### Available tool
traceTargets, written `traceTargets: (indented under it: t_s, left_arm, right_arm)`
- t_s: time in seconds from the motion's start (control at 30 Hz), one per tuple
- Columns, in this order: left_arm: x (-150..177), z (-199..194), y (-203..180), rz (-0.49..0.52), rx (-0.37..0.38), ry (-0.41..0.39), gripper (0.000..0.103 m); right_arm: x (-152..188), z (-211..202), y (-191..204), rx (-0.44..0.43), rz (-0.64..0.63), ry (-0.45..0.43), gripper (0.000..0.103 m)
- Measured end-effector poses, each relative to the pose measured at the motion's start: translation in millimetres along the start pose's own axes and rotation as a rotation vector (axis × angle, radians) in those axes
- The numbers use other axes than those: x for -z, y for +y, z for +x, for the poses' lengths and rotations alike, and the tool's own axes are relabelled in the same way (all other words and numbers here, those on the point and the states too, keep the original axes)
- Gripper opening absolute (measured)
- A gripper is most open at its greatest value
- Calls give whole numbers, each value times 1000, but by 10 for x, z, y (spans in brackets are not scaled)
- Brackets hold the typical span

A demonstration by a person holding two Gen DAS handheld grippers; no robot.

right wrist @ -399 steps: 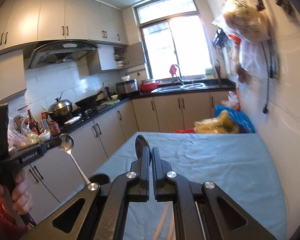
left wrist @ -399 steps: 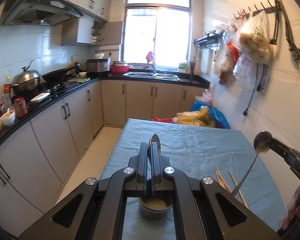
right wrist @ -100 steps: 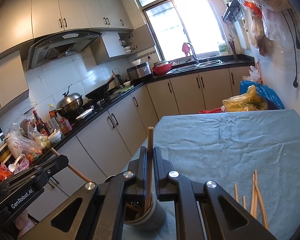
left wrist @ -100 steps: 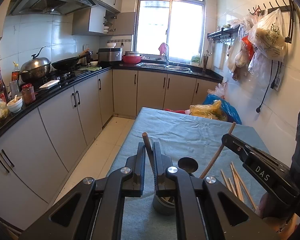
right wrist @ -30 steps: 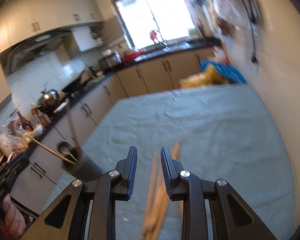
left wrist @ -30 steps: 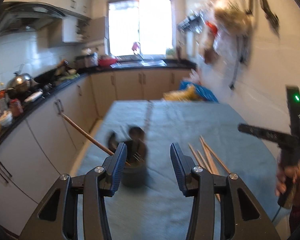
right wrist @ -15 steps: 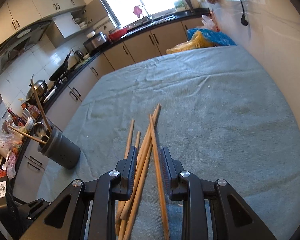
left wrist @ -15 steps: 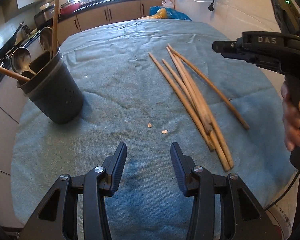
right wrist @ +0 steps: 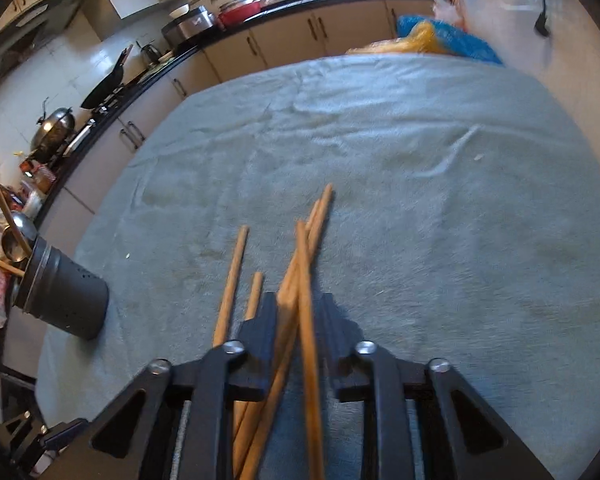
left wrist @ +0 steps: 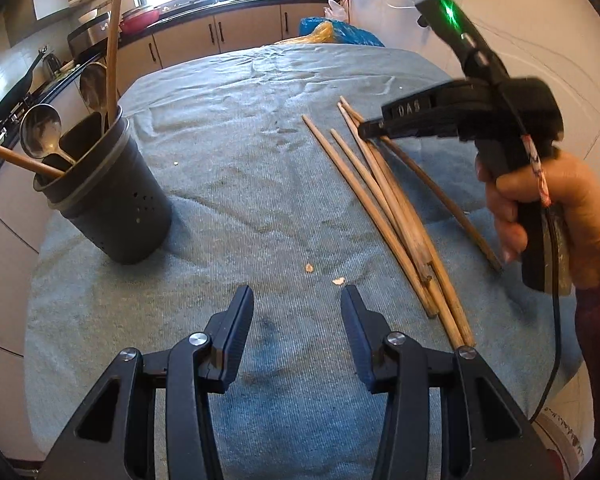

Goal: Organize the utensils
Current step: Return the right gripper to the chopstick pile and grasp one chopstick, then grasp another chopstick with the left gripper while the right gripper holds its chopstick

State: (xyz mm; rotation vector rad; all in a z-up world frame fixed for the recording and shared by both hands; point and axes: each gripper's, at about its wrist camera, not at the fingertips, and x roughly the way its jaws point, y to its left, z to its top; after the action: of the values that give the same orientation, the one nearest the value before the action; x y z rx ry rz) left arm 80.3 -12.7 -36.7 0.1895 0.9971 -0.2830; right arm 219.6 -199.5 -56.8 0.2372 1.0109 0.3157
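Several wooden chopsticks (left wrist: 380,208) lie in a loose bundle on the blue cloth, right of centre. In the right wrist view my right gripper (right wrist: 299,308) is down over the chopsticks (right wrist: 320,208). Its jaws are closing, with two or three sticks filling the narrow gap between the pads. The left wrist view shows that right gripper (left wrist: 366,132) nose-down on the bundle's far end. My left gripper (left wrist: 297,300) hovers open over bare cloth near the front edge, holding nothing. A dark utensil holder (left wrist: 112,208) at the left holds spoons (left wrist: 40,132) and wooden sticks.
A person's hand (left wrist: 560,216) grips the right tool, its cable trailing off the table's right edge. The holder (right wrist: 64,300) stands near the left edge. Small crumbs (left wrist: 309,267) lie mid-cloth. Blue and yellow bags (left wrist: 340,34) sit beyond the far edge, kitchen counters behind.
The right gripper has dropped onto the chopstick bundle and its jaws have narrowed around some sticks. The left gripper tipped down toward the cloth a second ago and has since held still.
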Motion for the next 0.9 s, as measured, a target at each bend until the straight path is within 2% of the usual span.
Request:
traceTargets:
  t_s: [0.1,0.2,0.4,0.47,0.57,0.73,0.9]
  left_arm:
    - [-69,16,-8,0,-3,0,44]
    - [-179,48,-18,-8,-11,-1,44]
    - [-556,203,-112,-31,2,15,44]
    - [-704,304,-130,-49,0,28,44]
    - [-937,516,-118,-92,-19,58,44]
    - [-1306,883,-39,-193,6,135,44]
    - [-1530,1123,-23,-252,-12,168,36]
  right_arm:
    - [30,-40,-36,-10,5,-14,8]
    - [72,-163,-101,-18,21,-44,7]
    - [223,-551,-419,-27,138,-185,7]
    - [279,-609,-536,-61,173,-227,7]
    - [330,-622,-657,-108,212,-260,7]
    - [359,-629,-749,-143,217,-301,8]
    - [379,-654,-811,-181,232,-315,8]
